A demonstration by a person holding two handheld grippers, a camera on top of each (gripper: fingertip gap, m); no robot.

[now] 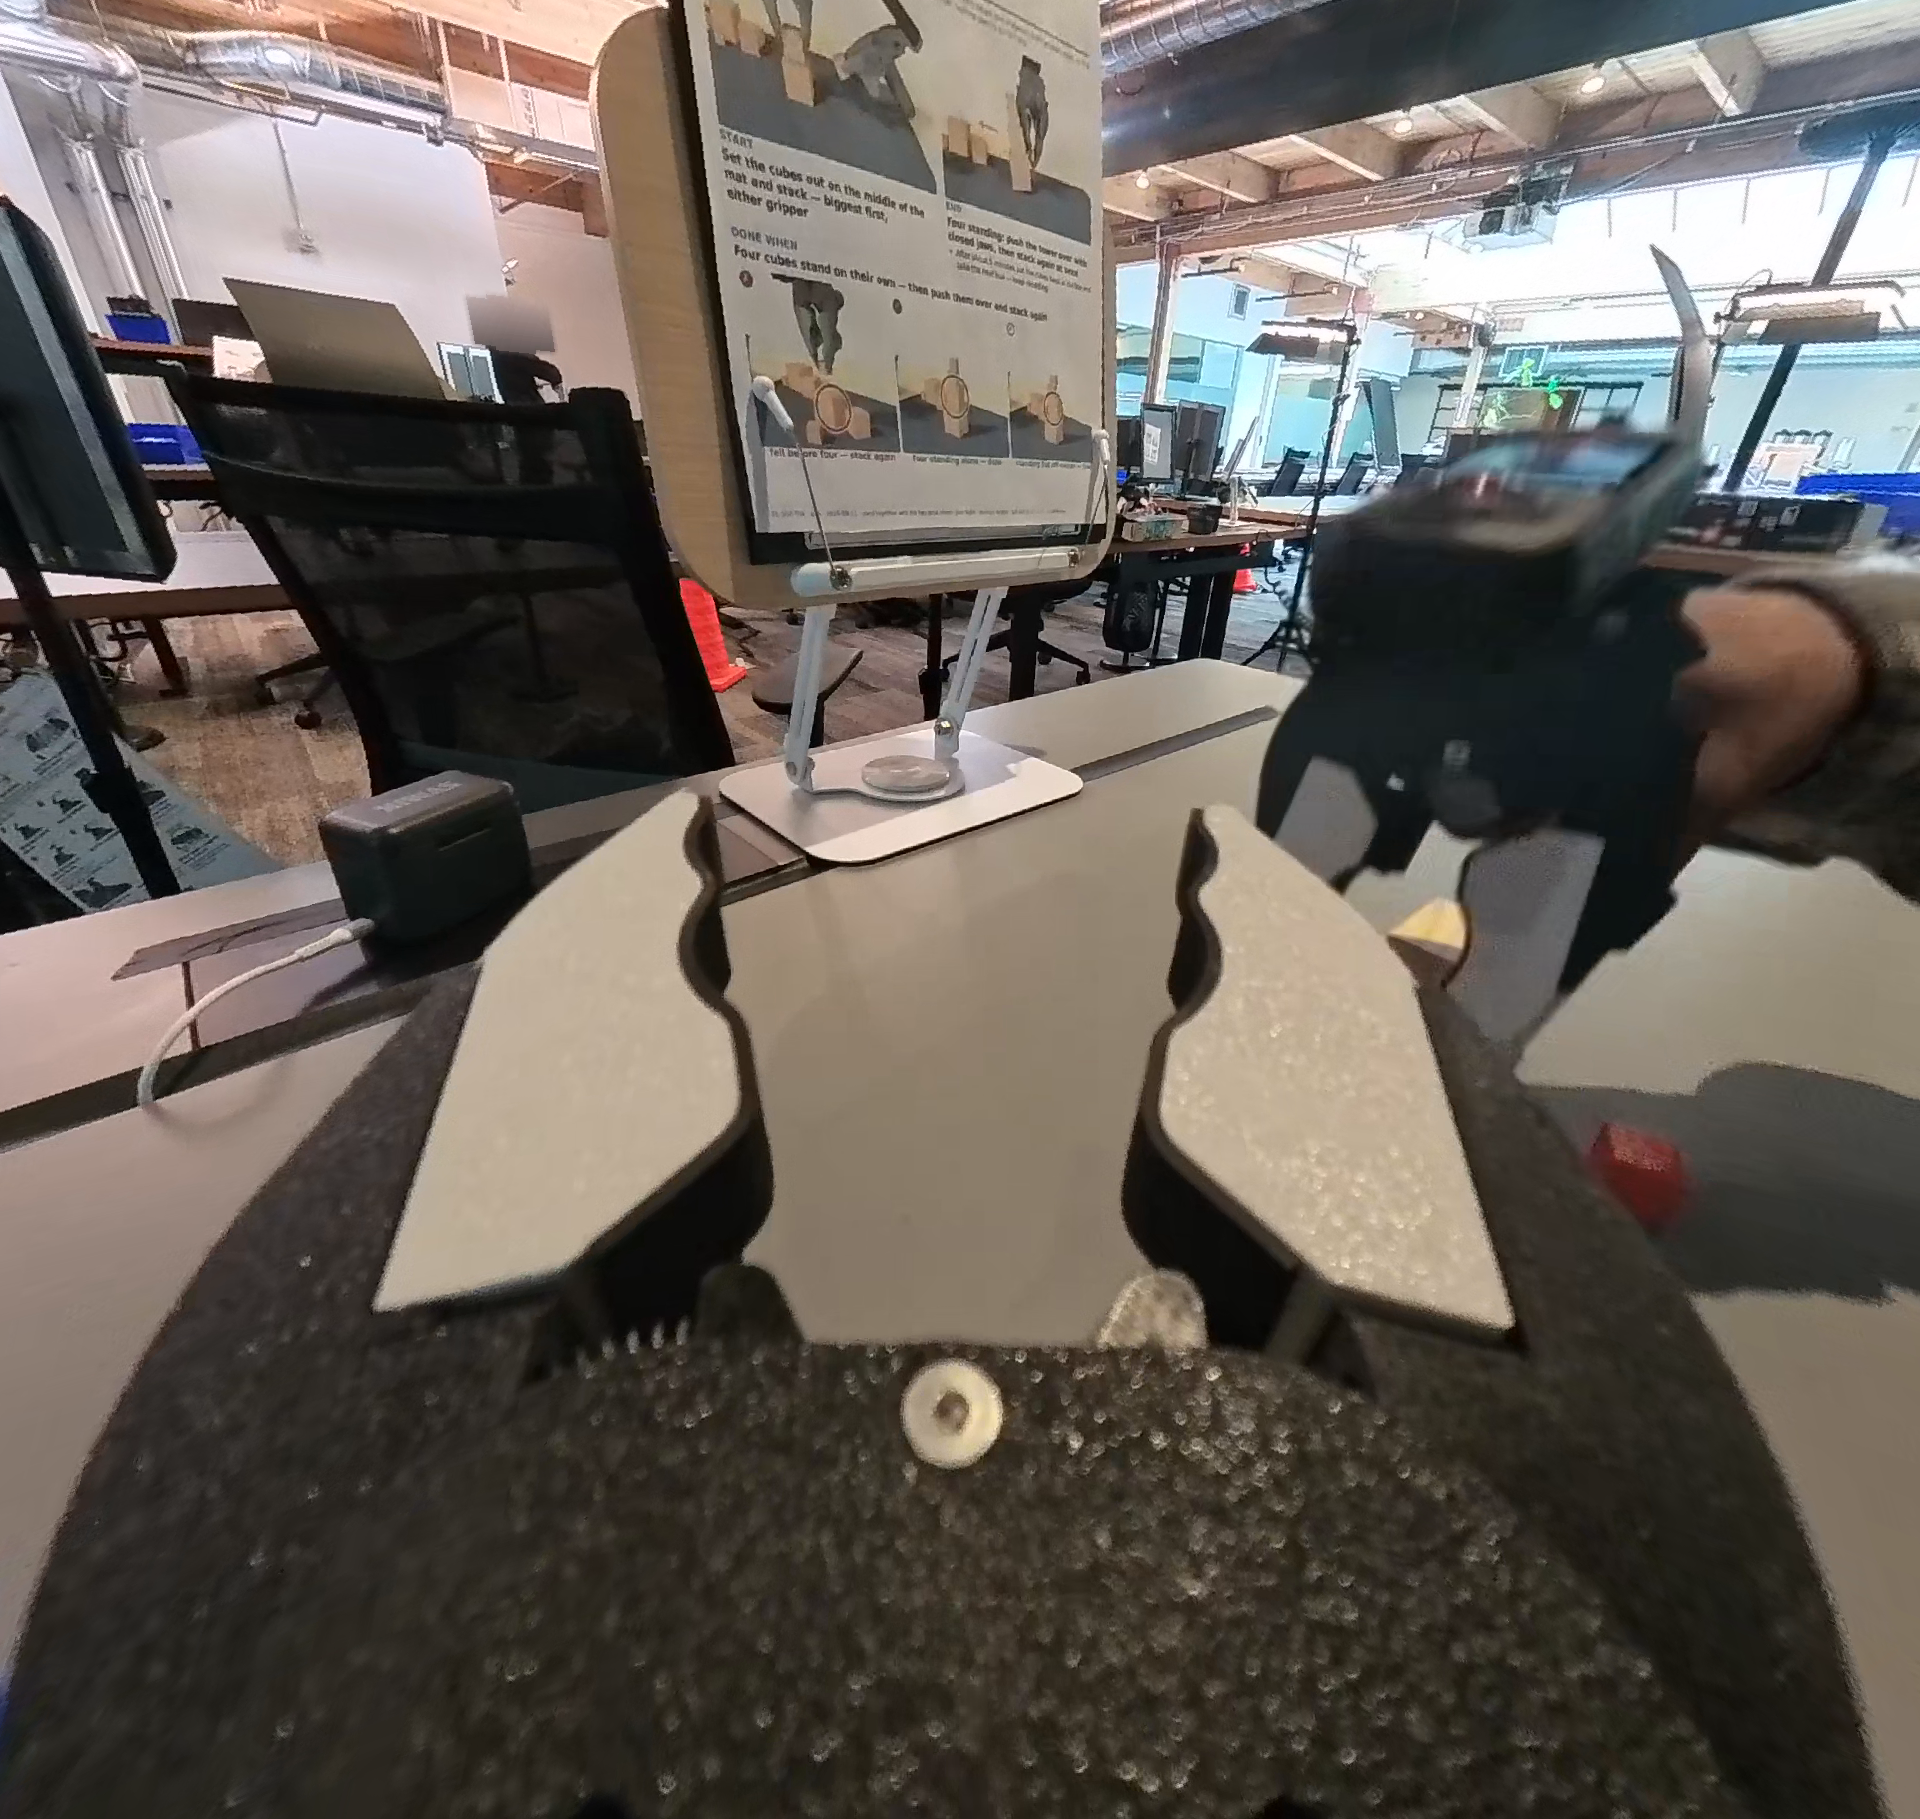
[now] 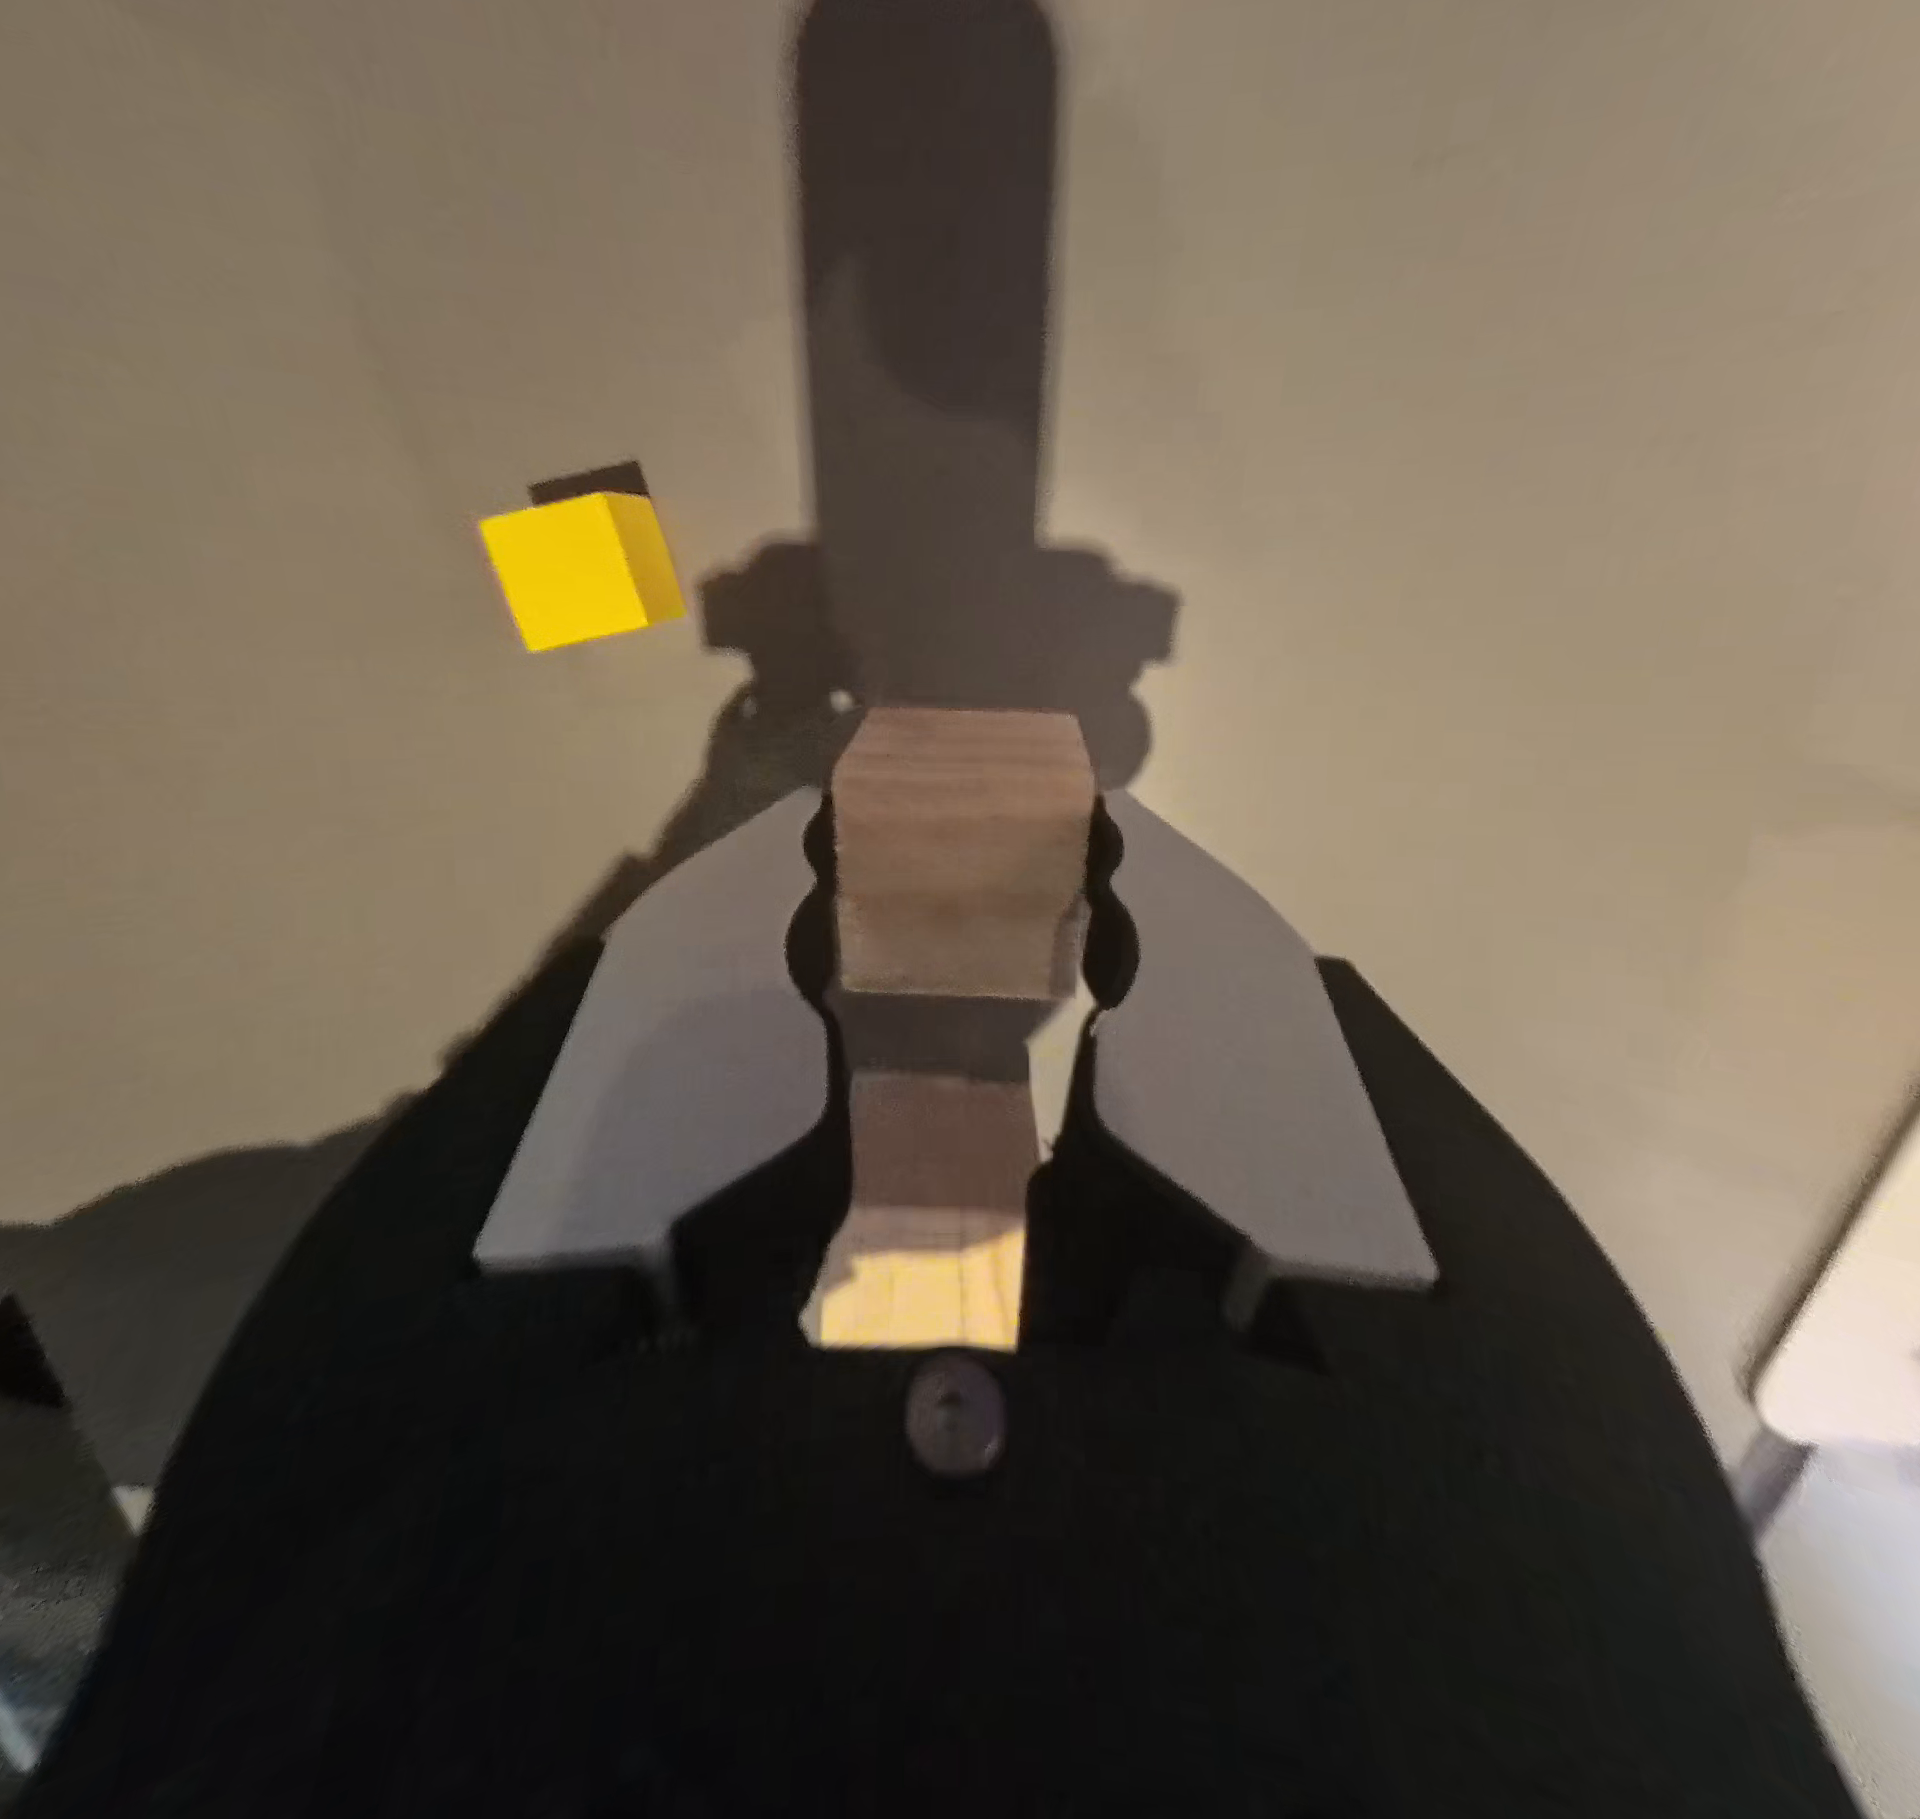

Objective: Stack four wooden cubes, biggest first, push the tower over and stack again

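In the right wrist view my right gripper [image 2: 961,819] points down at the grey mat and is shut on a small plain wooden cube [image 2: 961,865]. Below it, between the fingers, the top of another wooden cube [image 2: 930,1239] shows with a dark shadow band between the two; I cannot tell if they touch. In the left wrist view my left gripper [image 1: 951,834] is open and empty, held level above the mat. The right gripper [image 1: 1455,896], held by a hand, is to its right, with a corner of a wooden cube [image 1: 1439,933] between its fingers.
A yellow cube [image 2: 582,569] lies on the mat left of the right gripper. A red cube [image 1: 1642,1172] lies near the right. An instruction sheet on a stand [image 1: 894,211] has its base [image 1: 904,793] at the table's far edge. A black box [image 1: 426,865] with a white cable sits far left, with a chair [image 1: 457,574] behind. Tip to tip, the grippers are about 20 cm apart.
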